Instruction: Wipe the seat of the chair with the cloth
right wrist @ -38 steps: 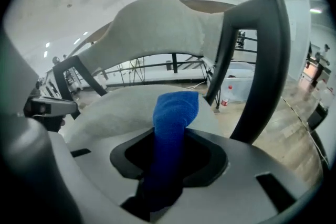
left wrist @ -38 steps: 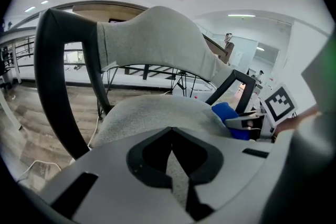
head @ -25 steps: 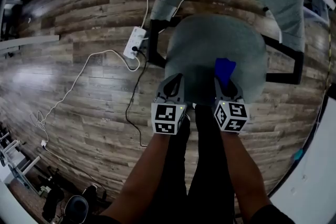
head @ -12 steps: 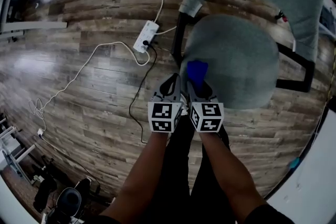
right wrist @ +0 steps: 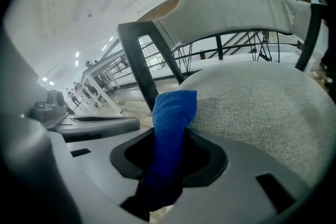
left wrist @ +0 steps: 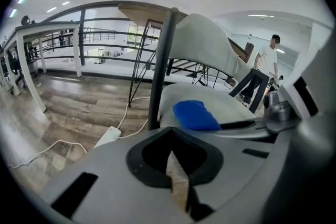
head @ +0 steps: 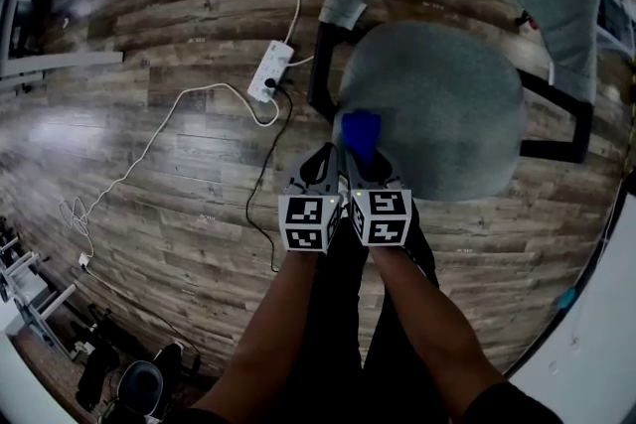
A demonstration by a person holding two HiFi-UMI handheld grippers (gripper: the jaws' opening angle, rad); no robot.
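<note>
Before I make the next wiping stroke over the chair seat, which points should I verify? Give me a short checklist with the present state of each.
1. Cloth is gripped: ok. The right gripper has its jaws shut on the blue cloth.
2. Cloth is at the seat: ok. It sits at the left front edge of the seat.
3. Cloth presses flat on the fabric: cannot tell.
4. Left gripper is out of the way: ok. Its jaws are together, with nothing between them, beside the right gripper and off the seat.
5. Stroke path is free: ok. Only the cloth shows on the seat.
6. Power strip is apart from both grippers: ok. It lies on the floor beside the chair.
</note>
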